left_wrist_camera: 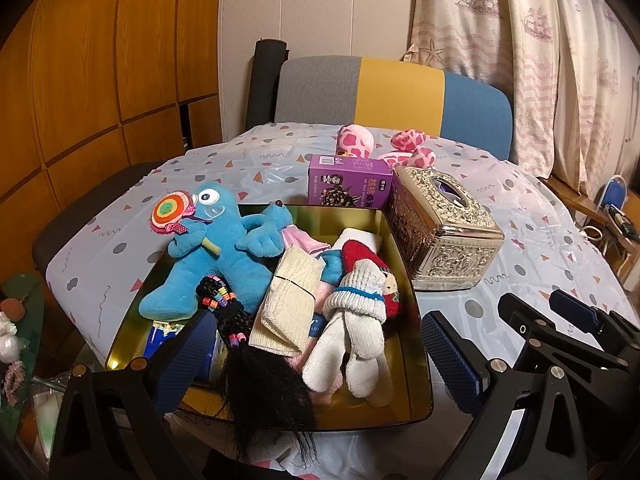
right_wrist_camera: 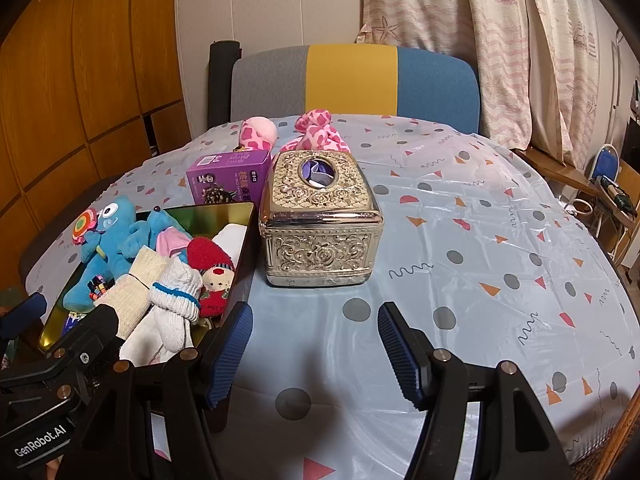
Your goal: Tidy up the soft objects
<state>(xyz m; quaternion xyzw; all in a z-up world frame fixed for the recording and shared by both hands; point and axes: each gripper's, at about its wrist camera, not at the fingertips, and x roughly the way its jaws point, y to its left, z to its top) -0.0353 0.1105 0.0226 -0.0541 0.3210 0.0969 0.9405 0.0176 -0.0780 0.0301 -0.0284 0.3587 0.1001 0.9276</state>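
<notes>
A gold tin (left_wrist_camera: 414, 380) holds a blue plush with a lollipop (left_wrist_camera: 224, 256), a folded cream cloth (left_wrist_camera: 288, 300), white socks (left_wrist_camera: 352, 344), a small red-capped doll (left_wrist_camera: 390, 292) and a black wig with beads (left_wrist_camera: 256, 384). My left gripper (left_wrist_camera: 318, 360) is open, its pads wide apart over the tin's near end, pressing nothing. A pink spotted plush (right_wrist_camera: 316, 130) lies at the table's far side. To the right of the tin (right_wrist_camera: 216, 216), my right gripper (right_wrist_camera: 316, 356) hangs open over bare tablecloth with nothing between its fingers.
An ornate metal tissue box (right_wrist_camera: 320, 224) stands just right of the tin, with a purple carton (right_wrist_camera: 228, 178) behind it. A grey, yellow and blue chair (right_wrist_camera: 352, 76) backs the table. The patterned tablecloth (right_wrist_camera: 480, 260) stretches to the right.
</notes>
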